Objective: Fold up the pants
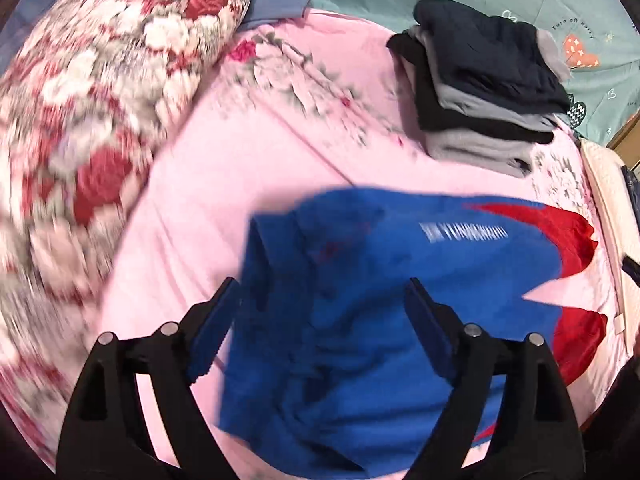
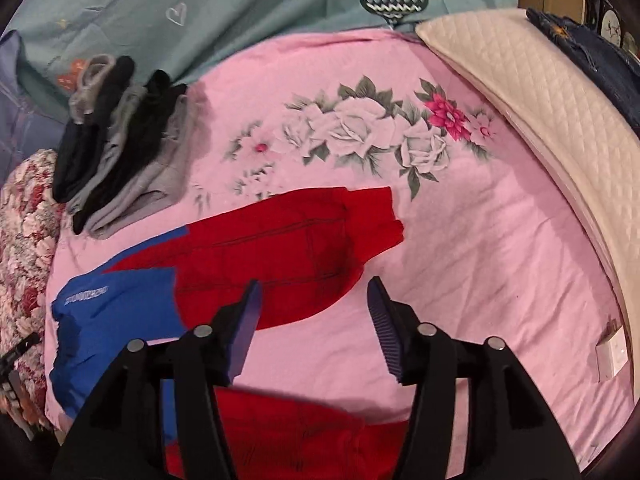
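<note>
A pair of blue and red pants (image 2: 224, 264) lies spread on a pink bed sheet (image 2: 480, 260) printed with pale roses. In the right wrist view the blue upper part sits at the left, with a line of white lettering across it, and one red leg stretches rightward toward the middle of the bed; more red fabric shows at the bottom edge, under the gripper. The right gripper (image 2: 314, 322) hovers above the sheet just beside the red leg, its jaws spread wide and holding nothing. In the left wrist view the left gripper (image 1: 320, 328) hangs over the blue part of the pants (image 1: 360, 300), jaws also wide apart and empty; this view is blurred. A stack of folded dark and grey clothes (image 1: 480, 84) rests on the sheet beyond the pants, well apart from them. A floral pillow (image 1: 92, 100) lies at the left, a teal blanket (image 2: 260, 0) with heart prints at the far side, and a cream quilted pad (image 2: 540, 120) along the right edge.
</note>
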The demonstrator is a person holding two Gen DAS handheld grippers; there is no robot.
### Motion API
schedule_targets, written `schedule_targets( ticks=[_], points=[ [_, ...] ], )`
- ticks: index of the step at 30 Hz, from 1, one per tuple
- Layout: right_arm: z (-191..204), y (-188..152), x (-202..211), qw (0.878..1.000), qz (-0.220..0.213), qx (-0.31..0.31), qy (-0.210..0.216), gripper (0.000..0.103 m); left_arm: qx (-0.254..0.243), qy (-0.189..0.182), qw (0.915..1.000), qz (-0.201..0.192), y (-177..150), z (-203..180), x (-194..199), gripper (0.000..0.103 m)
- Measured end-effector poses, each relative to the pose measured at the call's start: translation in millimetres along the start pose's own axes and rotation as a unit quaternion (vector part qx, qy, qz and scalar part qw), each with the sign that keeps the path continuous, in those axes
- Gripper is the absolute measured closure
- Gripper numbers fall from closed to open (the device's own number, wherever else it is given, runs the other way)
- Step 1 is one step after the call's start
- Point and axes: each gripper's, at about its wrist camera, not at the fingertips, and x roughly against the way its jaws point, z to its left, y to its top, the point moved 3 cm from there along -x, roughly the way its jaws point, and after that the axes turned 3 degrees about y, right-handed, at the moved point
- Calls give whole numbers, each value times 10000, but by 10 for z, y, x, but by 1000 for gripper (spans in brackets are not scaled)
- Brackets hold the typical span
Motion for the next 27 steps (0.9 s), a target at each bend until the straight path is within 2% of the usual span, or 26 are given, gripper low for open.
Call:
schedule_targets(
  ticks=[4,6,8,10,13,16,18,19,20,22,23,25,27],
  points=[
    [215,-328,280,9991,-77,150,392,43,-87,-33,9999,62,463,169,-329,18],
    [253,-469,378,9987,-59,171,481,43,-255,-140,9994,188,575,183,-558,19],
    [246,-618,463,9987,-54,110,502,43,-366,-463,9971,488,663,146,-811,19],
    [204,-732,545,9991,-64,35,423,43,-554,-605,9947,613,657,65,-928,20],
    [108,-843,633,9997,-65,-108,221,43,-1134,-836,9863,860,551,-147,-1045,20],
    [37,-902,682,9996,-60,-258,70,43,-1816,-645,9771,899,364,-333,-1095,21],
    [42,-896,687,9995,-49,-302,6,43,-1964,-489,9760,801,278,-383,-1124,31],
    [74,-876,673,9996,-31,-287,5,43,-2082,-461,9746,689,229,-424,-1114,60],
    [124,-853,652,9997,-9,-250,24,43,-2167,-508,9728,640,191,-460,-1096,99],
    [304,-781,580,9999,68,-80,107,43,-2152,-331,9753,364,217,-440,-1067,98],
    [410,-735,535,9998,119,32,150,43,-1963,-236,9801,160,294,-367,-1051,98],
    [725,-613,405,9986,246,374,271,43,-1391,-556,9887,114,453,-183,-1065,98],
    [1078,-494,256,9947,343,848,463,43,-1161,-761,9902,123,496,-126,-1118,97]
  ],
)
